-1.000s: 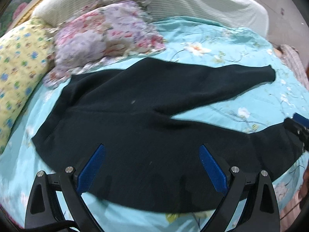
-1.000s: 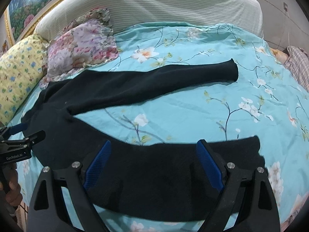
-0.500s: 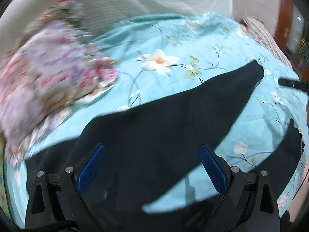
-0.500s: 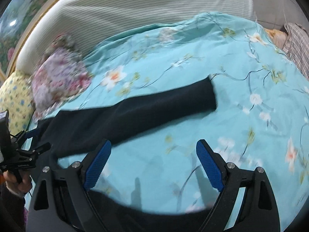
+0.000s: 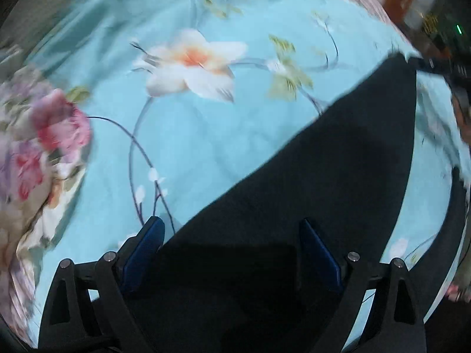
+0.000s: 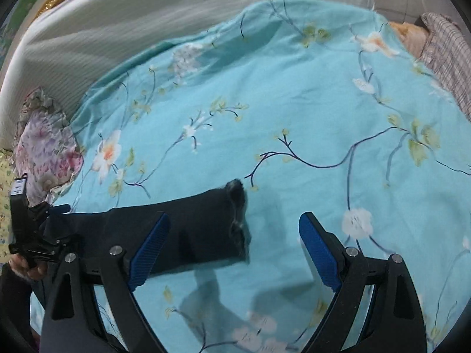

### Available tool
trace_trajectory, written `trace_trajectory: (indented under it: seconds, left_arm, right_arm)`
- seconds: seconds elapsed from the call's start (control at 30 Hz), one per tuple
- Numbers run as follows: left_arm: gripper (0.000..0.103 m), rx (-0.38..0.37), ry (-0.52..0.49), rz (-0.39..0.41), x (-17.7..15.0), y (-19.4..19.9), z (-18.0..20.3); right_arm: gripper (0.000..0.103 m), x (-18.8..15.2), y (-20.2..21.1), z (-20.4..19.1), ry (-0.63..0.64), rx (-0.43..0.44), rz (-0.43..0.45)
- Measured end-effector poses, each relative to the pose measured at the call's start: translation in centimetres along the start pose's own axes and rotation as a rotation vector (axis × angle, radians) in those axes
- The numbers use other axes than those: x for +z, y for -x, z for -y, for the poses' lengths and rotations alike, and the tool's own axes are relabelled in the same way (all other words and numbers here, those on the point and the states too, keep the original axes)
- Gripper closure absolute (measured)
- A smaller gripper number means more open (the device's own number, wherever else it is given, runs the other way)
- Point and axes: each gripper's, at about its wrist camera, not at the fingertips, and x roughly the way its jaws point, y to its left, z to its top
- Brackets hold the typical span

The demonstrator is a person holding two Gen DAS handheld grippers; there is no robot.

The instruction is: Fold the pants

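Pants nearer, cuff right-view only

Black fingers — blue pads, apparently ribbed, silver screws.

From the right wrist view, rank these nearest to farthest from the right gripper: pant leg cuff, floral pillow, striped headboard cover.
Measured from the right gripper, whose jaws stand open:
1. Pant leg cuff, just ahead between the jaws, slightly left of centre.
2. Floral pillow, far left on the turquoise sheet.
3. Striped headboard cover, across the top, beyond the sheet's far edge.
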Motion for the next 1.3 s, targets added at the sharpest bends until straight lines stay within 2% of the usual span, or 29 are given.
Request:
trace_trajectory:
  seconds: [0.1,0.17,0.2,0.23,0.27,0.3,0.33,0.4,0.5,0.7,0.8,0.87,0.93,0.97,1.1,1.3]
  left_arm:
    - [0.010,-0.012,-0.051,-0.017,0.4,-0.2,0.3]
    - [0.016,-0.037,-0.053,-0.016,0.8,-0.2,0.3]
    - [0.021,-0.042,-0.055,-0.014,0.8,-0.2,0.5]
    - [0.024,-0.041,-0.062,-0.013,0.9,-0.2,0.7]
    - [0.032,-0.046,-0.076,-0.009,0.8,-0.1,1.1]
    - [0.048,-0.054,-0.083,-0.004,0.7,0.1,1.3]
    - [0.056,-0.066,-0.088,0.002,0.4,0.3,1.6]
    - [0.082,-0.061,-0.083,0.015,-0.2,1.1,1.9]
    - [0.089,-0.087,-0.046,0.057,-1.5,3.0,2.1]
    - [0.090,-0.118,0.022,0.178,-5.2,8.9,4.2]
    - [0.090,-0.119,0.044,0.222,-7.8,11.4,7.3]
    - [0.090,-0.131,0.061,0.234,-10.0,12.3,8.7]
    - [0.097,-0.131,0.073,0.232,-11.3,11.9,10.7]
    - [0.096,-0.147,0.089,0.225,-12.4,11.9,11.4]
    - [0.096,-0.131,0.100,0.213,-15.7,11.7,13.9]
    - [0.096,-0.115,0.154,0.220,-19.6,11.8,15.4]
  right_arm:
    - [0.016,0.7,-1.4,0.2,0.006,0.042,-0.043]
    - [0.029,1.0,-1.9,0.2,0.006,0.082,-0.060]
    - [0.040,1.1,-2.1,0.0,0.003,0.107,-0.071]
    - [0.056,1.1,-2.3,-0.3,0.007,0.128,-0.082]
    - [0.064,1.1,-2.4,-0.7,0.017,0.133,-0.089]
    - [0.075,1.1,-2.2,-1.0,0.025,0.122,-0.083]
    - [0.083,1.0,-1.9,-1.2,0.033,0.110,-0.069]
    - [0.090,0.9,-1.1,-1.2,0.037,0.122,-0.050]
    - [0.092,0.3,0.5,-1.5,0.063,0.117,-0.021]
    - [0.093,-2.0,4.6,-2.1,0.125,0.170,0.054]
    - [0.093,-3.6,6.2,-2.0,0.157,0.174,0.074]
    - [0.093,-4.8,6.8,-1.8,0.176,0.178,0.080]
    - [0.093,-6.2,7.3,-1.4,0.180,0.194,0.081]
    - [0.093,-6.9,7.5,-1.2,0.184,0.200,0.084]
    - [0.093,-10.2,8.5,-0.7,0.232,0.220,0.122]
    - [0.093,-15.0,10.1,-0.6,0.317,0.252,0.179]
